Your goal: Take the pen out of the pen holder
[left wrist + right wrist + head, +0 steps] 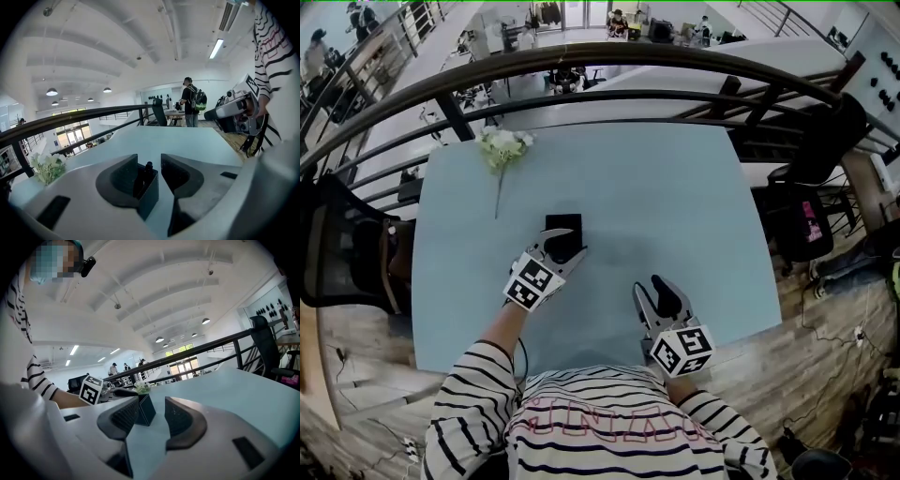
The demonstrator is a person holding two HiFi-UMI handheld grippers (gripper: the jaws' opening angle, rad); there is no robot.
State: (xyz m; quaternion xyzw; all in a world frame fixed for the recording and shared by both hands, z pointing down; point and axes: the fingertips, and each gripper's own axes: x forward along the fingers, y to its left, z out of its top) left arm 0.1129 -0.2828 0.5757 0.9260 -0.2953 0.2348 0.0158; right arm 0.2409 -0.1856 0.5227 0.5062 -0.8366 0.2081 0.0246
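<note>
A black square pen holder (pixel 563 223) stands near the middle of the light blue table (pixel 675 206). In the left gripper view the holder (pixel 146 193) sits between my jaws, and the dark tip of a pen (pixel 148 165) sticks up from it. My left gripper (pixel 149 161) is open, with its jaws on either side of the pen and a gap on each side. From above, the left gripper (pixel 562 247) is right at the holder's near side. My right gripper (pixel 653 289) is open and empty, low near the table's front edge, and points at the holder (pixel 146 411).
A white flower (pixel 504 145) on a long stem lies at the table's far left corner. Dark curved railings (pixel 609 58) run beyond the far edge. Black chairs (pixel 337 244) stand to the left and right of the table. A person with a backpack (pixel 192 103) stands far off.
</note>
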